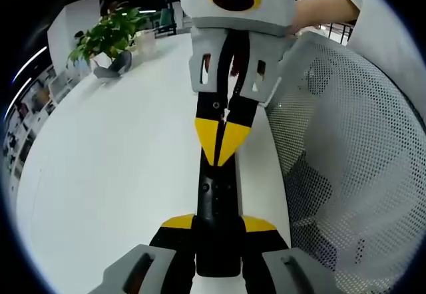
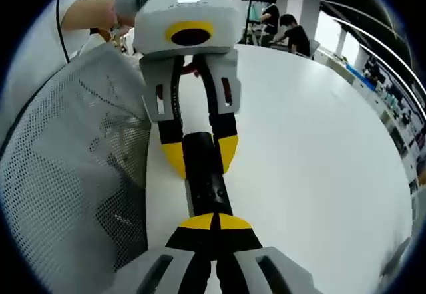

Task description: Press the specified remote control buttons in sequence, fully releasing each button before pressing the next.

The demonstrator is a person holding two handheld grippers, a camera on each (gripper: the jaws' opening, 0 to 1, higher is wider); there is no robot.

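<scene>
- On the white table (image 1: 113,174), near its edge beside a mesh chair back (image 1: 346,147), lies the black remote (image 1: 216,204), long and narrow.
- Left gripper (image 1: 217,231): jaws parted only to the remote's width and closed on its near end, one yellow tip on each side. In the right gripper view it grips the far end (image 2: 200,149).
- Right gripper (image 2: 214,222): yellow tips together, nothing between them, resting on or just above the remote's top; contact is hard to tell. In the left gripper view it comes in from ahead (image 1: 223,141), tips down over the remote's middle.
- To press well, I would keep the left grip steady, push straight down on one button, then lift fully clear before the next.
- Small buttons (image 2: 214,191) show just ahead of the right tips.
</scene>
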